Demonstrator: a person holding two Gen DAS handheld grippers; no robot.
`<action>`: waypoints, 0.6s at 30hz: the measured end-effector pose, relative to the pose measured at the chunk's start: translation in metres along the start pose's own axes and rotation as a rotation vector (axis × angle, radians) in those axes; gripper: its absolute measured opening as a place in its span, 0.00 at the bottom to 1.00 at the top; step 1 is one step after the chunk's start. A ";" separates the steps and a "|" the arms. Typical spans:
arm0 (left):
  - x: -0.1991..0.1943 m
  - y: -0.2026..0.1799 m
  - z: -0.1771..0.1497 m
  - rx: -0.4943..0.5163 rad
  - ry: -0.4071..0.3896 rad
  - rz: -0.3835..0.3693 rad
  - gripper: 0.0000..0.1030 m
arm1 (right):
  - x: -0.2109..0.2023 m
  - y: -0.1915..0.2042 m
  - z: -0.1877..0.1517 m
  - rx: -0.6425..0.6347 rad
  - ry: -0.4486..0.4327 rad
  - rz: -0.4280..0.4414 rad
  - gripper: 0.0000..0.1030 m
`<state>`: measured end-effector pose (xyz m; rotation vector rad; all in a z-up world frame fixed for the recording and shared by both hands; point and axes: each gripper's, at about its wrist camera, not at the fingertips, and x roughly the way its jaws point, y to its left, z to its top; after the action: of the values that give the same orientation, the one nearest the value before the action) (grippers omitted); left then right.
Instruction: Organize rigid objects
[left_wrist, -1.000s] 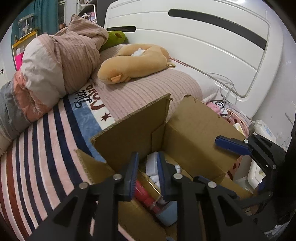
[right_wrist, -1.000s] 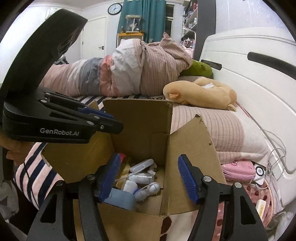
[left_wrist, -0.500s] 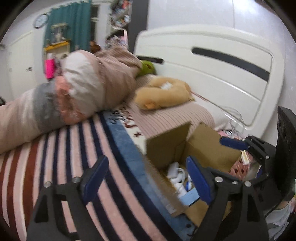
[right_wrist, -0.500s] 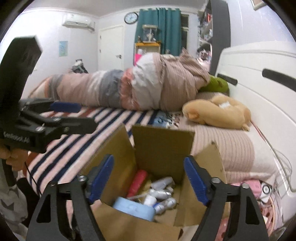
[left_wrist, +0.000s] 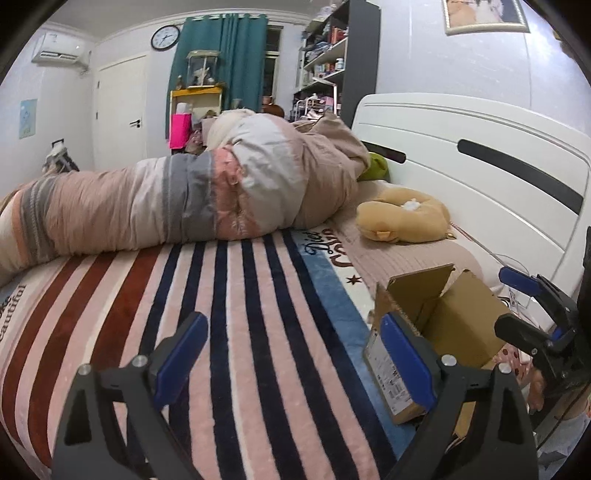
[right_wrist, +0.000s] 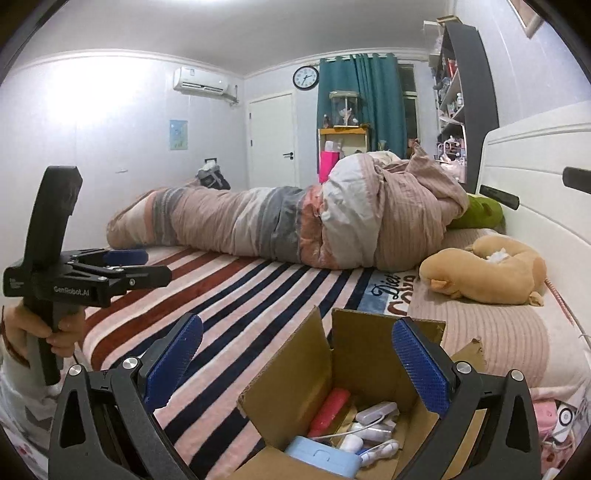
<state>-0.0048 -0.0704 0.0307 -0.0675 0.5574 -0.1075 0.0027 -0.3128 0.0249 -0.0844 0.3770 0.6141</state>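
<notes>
— Where's everything?
— Cardboard box (right_wrist: 364, 373) sits on the striped blanket (left_wrist: 236, 332), holding a pink tube (right_wrist: 330, 412) and blue case (right_wrist: 323, 457). Left gripper (left_wrist: 291, 363) and right gripper (right_wrist: 308, 363) are opening wide, empty.
— Risks?
— A finger could catch a loose flap and tip it. The box's bottom layer is hidden.

both grippers' jaws are opening with nothing between them, the left gripper (left_wrist: 291, 362) and right gripper (right_wrist: 299, 360) tilted slightly down, a hand (right_wrist: 55, 328) gripping the left one's handle.
</notes>
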 end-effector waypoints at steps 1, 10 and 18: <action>0.000 0.002 -0.001 -0.003 0.001 0.005 0.90 | 0.001 0.001 -0.001 0.001 0.003 -0.002 1.00; 0.001 0.001 -0.003 0.003 -0.002 0.022 0.90 | -0.001 0.002 -0.003 0.013 -0.003 -0.005 1.00; -0.001 -0.005 -0.001 0.013 -0.005 0.025 0.90 | -0.003 -0.001 -0.003 0.019 -0.005 -0.008 1.00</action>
<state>-0.0065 -0.0753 0.0307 -0.0481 0.5525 -0.0865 0.0003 -0.3153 0.0234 -0.0661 0.3770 0.6024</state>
